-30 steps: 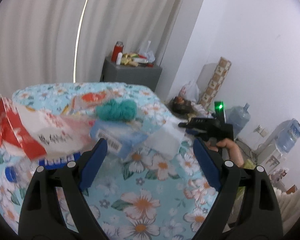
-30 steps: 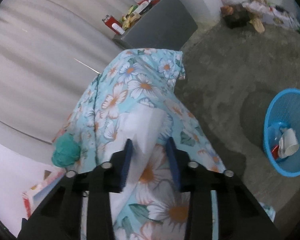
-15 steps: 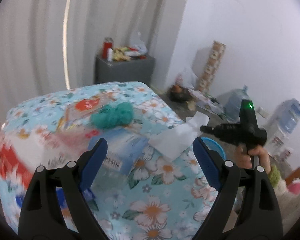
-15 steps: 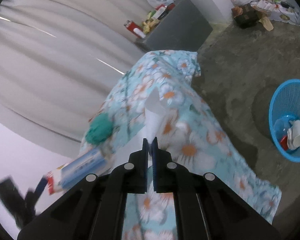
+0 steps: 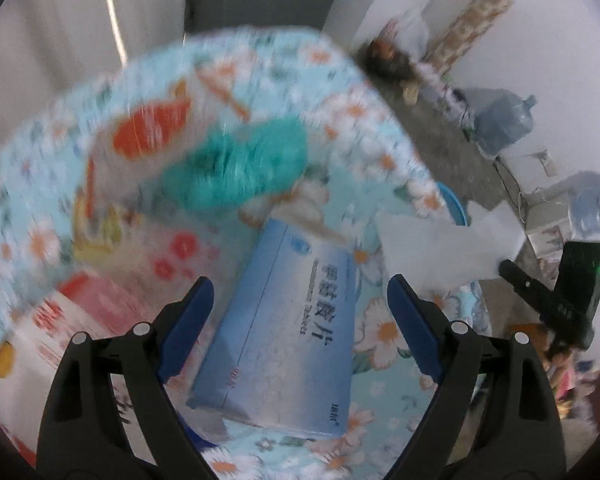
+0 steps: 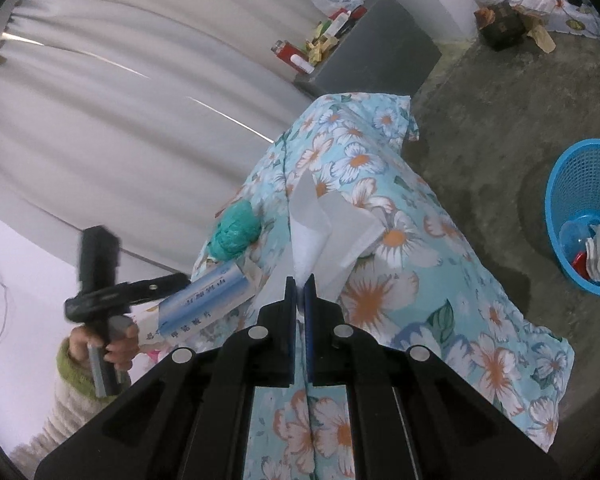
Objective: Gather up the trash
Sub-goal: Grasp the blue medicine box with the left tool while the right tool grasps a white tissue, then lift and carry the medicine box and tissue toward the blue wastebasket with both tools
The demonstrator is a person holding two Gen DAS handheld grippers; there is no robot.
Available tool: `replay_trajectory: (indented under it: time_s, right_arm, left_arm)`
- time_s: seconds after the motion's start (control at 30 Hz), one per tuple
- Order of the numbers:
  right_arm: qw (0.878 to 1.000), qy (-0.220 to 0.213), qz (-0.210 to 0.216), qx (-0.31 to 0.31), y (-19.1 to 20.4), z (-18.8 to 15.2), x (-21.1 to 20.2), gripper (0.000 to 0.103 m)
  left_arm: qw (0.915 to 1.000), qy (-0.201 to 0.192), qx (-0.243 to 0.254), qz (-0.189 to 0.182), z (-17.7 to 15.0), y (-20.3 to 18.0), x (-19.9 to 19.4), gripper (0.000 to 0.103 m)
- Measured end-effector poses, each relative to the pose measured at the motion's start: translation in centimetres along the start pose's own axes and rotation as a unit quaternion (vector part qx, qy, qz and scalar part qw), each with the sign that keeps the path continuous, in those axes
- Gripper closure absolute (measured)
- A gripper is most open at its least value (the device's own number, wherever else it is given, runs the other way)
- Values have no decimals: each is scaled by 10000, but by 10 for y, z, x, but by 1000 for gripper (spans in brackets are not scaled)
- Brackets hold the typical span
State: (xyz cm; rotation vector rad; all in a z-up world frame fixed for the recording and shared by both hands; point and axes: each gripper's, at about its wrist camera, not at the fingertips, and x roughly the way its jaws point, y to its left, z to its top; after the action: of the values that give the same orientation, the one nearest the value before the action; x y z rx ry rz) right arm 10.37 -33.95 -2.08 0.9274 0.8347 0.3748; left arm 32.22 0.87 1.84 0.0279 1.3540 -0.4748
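My right gripper (image 6: 299, 286) is shut on a white tissue (image 6: 324, 232) and holds it above the floral tablecloth (image 6: 400, 280); the tissue also shows in the left wrist view (image 5: 440, 252). My left gripper (image 5: 300, 300) is open, its jaws on either side of a light blue box (image 5: 288, 328) lying on the table; the box also shows in the right wrist view (image 6: 208, 300). A teal crumpled wad (image 5: 240, 168) lies beyond the box. A blue mesh trash basket (image 6: 588, 216) with cups and scraps stands on the floor to the right.
A red and white packet (image 5: 72, 320) and an orange-printed wrapper (image 5: 152, 128) lie on the table's left. A grey cabinet (image 6: 372, 52) with bottles stands behind by the curtain. Water jugs (image 5: 500, 124) and clutter line the far wall.
My right gripper has shut on the tissue and lifted it off the cloth. My left gripper has moved down and forward until the blue box lies between its open jaws.
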Motion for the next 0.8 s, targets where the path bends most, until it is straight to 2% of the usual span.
replay_trajectory:
  time_s: [0.07,0.27,0.53,0.63,0.8]
  right_arm:
    - [10000,-10,42,28,-3,-2,-3,99]
    - [9999,-29,51,117,-12,-4,-5,99]
    - [9987,-182,218,420,-23,-9,-9,99]
    - [9979,-277,299,497,-29,-11,-15,99]
    - [9970,-286,411,591,-36,-11,-17,99]
  left_arm:
    - [9998,153,-81,110,-1,1,8,19]
    - [9989,338,247,215,-11,-17,16,19]
    - [9881,562,981,1046,-24,-41,32,20]
    - [9829,677,1155,1261,-30,-48,39,31]
    - [9799,639,1205,1458,-36,-59,40,32]
